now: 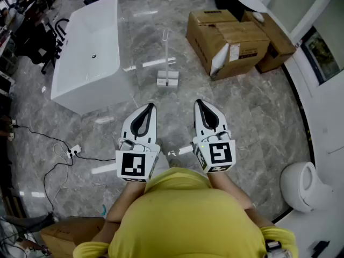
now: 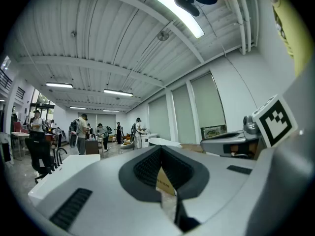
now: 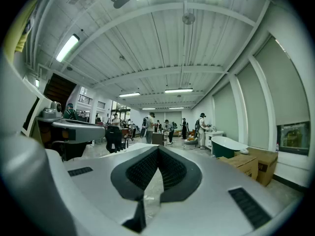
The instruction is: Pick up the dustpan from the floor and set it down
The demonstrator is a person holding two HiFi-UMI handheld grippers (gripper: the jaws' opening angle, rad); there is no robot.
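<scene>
In the head view the dustpan (image 1: 167,78) stands on the grey marble floor ahead of me, a small white pan with a thin upright handle (image 1: 165,43). Both grippers are held level at waist height, side by side, well short of it. The left gripper (image 1: 149,107) points toward the pan from its near left, the right gripper (image 1: 199,102) from its near right. In the left gripper view the left gripper's (image 2: 160,149) jaws meet at the tips with nothing between them. The right gripper (image 3: 158,148) looks the same in its own view, shut and empty. Neither gripper view shows the dustpan.
A white bathtub (image 1: 91,52) lies at the left and cardboard boxes (image 1: 228,39) at the back right. A toilet (image 1: 303,184) sits at the lower right. A power strip with cables (image 1: 72,152) trails at the left. Several people (image 3: 150,128) stand far down the hall.
</scene>
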